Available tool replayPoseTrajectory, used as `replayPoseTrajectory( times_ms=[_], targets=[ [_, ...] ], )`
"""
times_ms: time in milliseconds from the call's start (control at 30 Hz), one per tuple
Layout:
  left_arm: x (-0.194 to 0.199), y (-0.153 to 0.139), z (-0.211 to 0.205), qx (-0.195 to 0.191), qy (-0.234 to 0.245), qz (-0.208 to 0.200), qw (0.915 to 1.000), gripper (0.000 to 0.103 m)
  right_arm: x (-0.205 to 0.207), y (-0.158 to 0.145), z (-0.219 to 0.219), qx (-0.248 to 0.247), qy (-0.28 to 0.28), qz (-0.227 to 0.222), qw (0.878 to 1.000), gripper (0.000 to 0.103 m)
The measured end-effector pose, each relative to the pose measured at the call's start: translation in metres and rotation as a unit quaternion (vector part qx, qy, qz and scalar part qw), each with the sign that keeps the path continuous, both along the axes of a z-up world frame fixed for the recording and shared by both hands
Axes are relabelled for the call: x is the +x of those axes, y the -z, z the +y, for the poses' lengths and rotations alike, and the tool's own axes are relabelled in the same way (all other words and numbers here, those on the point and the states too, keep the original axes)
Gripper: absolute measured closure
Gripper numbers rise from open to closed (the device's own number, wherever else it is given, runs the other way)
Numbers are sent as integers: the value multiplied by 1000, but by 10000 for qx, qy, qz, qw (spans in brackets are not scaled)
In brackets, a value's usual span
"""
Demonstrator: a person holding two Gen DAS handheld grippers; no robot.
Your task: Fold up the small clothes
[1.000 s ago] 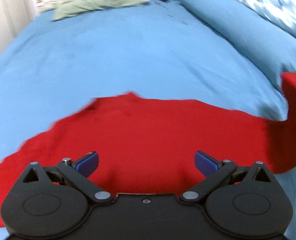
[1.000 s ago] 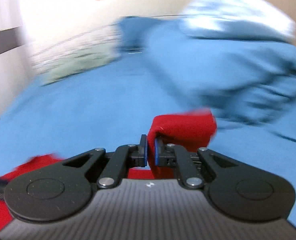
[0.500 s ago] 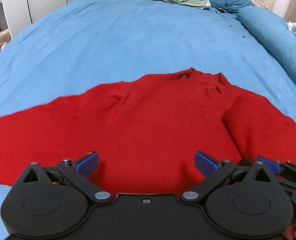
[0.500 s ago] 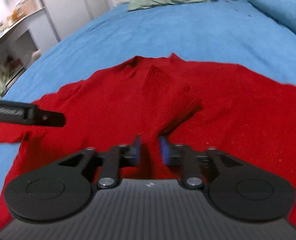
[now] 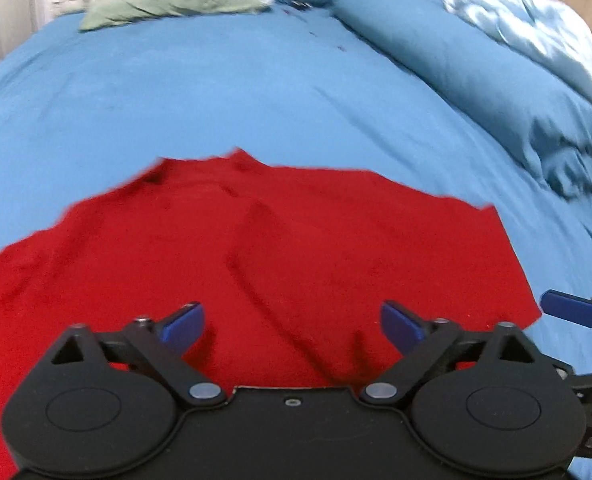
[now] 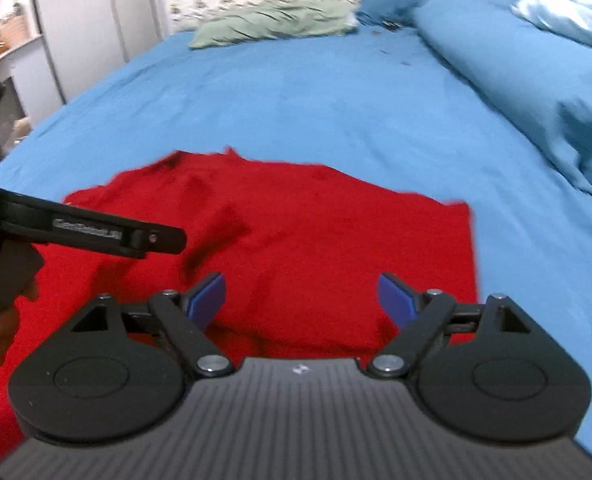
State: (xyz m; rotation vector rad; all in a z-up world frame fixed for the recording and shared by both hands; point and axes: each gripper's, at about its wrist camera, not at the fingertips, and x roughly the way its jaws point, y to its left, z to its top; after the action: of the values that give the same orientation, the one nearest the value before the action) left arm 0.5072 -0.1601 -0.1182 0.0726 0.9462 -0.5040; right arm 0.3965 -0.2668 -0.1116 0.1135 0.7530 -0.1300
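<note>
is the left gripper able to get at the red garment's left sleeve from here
Probably yes: the left gripper hangs open over the red garment, and nothing covers the cloth spreading left on the bed.

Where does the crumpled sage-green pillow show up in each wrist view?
Left wrist: crumpled sage-green pillow at top left, beyond the red knit garment.
Right wrist: the pillow at top centre, left of the blue bolster.
Shared landmark: the garment's far collar peak, pointing toward the pillow.
</note>
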Motion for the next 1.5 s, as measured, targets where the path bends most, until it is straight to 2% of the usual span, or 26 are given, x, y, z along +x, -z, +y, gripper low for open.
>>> replayPoseTrajectory(
  times_ms=[100,133,267,400,567,633,700,733,767,800,833,867,933,1000,1067,1133,1200,1233,1333,1500],
  targets=[
    [6,24,-10,146,42,168,9997,35,-9,11,-18,-27,191,234,9995,4],
    [9,29,-10,232,-19,199,9995,45,-10,13,-22,-15,261,281,9993,4],
    [4,29,22,-45,-546,212,9983,45,-21,21,-34,84,515,374,9979,4],
    [-9,30,49,-319,-788,287,9960,43,-30,31,-42,118,598,545,9967,4],
    [-8,36,51,-662,-771,272,9945,33,-28,42,-47,192,731,680,9948,4],
    [-7,36,48,-749,-870,292,9930,33,-27,44,-48,225,776,692,9943,4],
    [-5,36,48,-864,-989,272,9910,38,-26,47,-48,244,791,705,9941,4],
    [-3,37,48,-857,-1064,264,9903,46,-24,48,-48,244,788,712,9941,4],
    [-1,37,47,-817,-1122,253,9900,62,-23,49,-46,232,780,714,9941,4],
    [1,36,47,-751,-1204,240,9896,71,-22,49,-46,206,763,711,9943,4],
    [4,37,49,-739,-1262,248,9889,93,-20,50,-45,159,755,700,9946,4],
    [8,36,52,-798,-1298,263,9880,99,-18,50,-44,95,754,682,9948,3],
    [12,25,59,-1104,-1336,218,9846,99,-13,53,-43,-26,762,682,9948,2],
    [13,2,66,-1269,-1351,-133,9826,99,-6,57,-42,-113,806,731,9940,2],
    [14,-30,81,-1258,-1507,-673,9782,99,-1,61,-43,-69,785,772,9939,2],
    [12,-55,106,-1201,-1852,-1117,9689,99,3,61,-41,-175,775,793,9937,2],
    [12,-63,129,-1069,-2110,-1308,9628,99,7,61,-38,-298,763,811,9933,2],
    [13,-61,141,-1009,-2199,-1316,9613,99,11,61,-37,-355,748,818,9932,2],
    [19,-42,161,-905,-2281,-994,9643,99,26,62,-34,-629,685,806,9924,2],
    [12,-25,165,-1005,-2216,-864,9661,99,43,63,-38,-1000,720,698,9899,4]
  ],
)
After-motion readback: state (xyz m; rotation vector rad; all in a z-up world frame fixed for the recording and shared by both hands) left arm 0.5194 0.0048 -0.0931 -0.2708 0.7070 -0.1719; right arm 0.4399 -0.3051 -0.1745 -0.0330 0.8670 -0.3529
